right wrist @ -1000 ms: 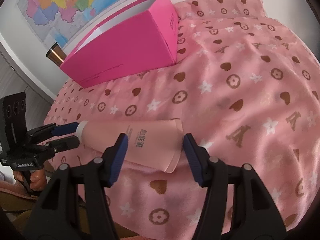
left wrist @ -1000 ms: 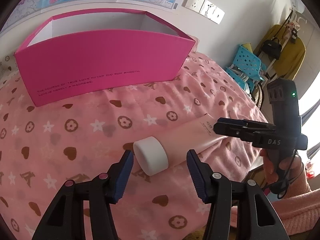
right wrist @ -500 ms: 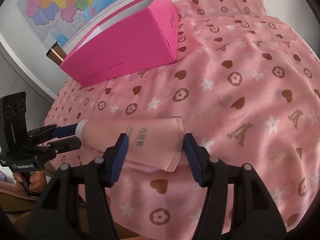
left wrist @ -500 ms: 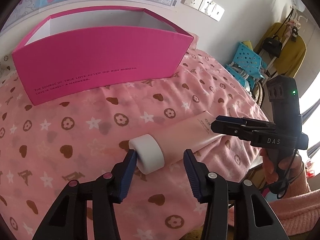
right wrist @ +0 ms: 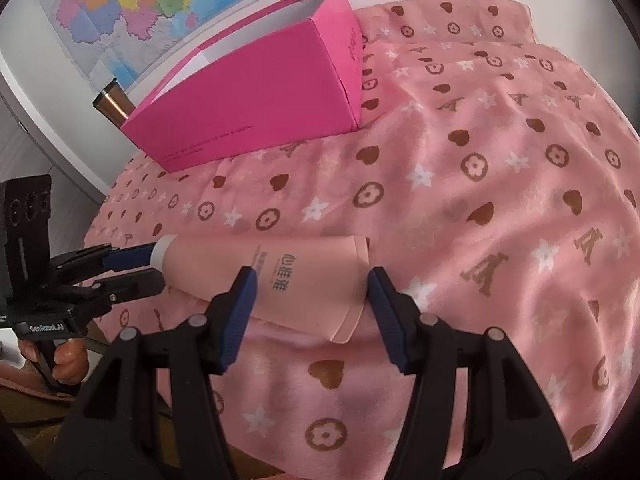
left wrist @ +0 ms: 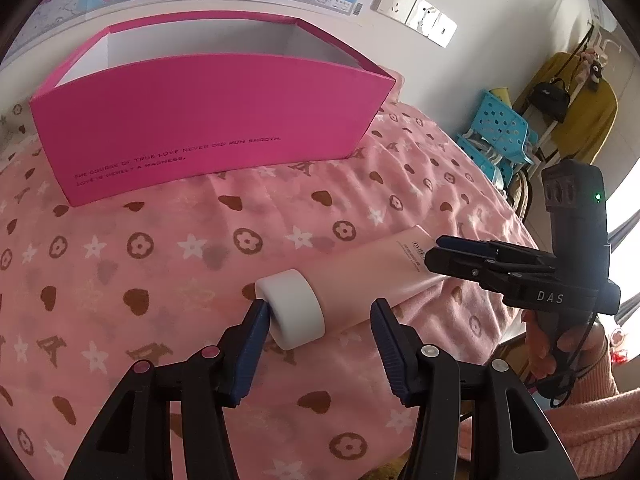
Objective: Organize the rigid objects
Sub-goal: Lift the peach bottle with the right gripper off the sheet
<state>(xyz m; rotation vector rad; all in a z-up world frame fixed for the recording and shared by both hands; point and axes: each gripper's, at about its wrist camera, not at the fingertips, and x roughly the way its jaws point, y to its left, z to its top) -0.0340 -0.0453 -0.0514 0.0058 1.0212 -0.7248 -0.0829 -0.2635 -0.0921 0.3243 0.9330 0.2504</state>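
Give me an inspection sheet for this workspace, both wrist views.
Surface: pink cloth with heart and flower print, wrinkled.
Job's things: pink plastic tube with white cap lying flat; open magenta cardboard box upright behind it.
Clutter: copper metal tumbler beside the box.
Grippers: left claw open around the cap end; right claw open around the crimped end.
Cables: black cable under the right handle.
Surroundings: wall map, wall sockets, blue plastic chair.

tube (left wrist: 360, 276) lies on cloth (left wrist: 160, 248), before the box (left wrist: 208, 128).
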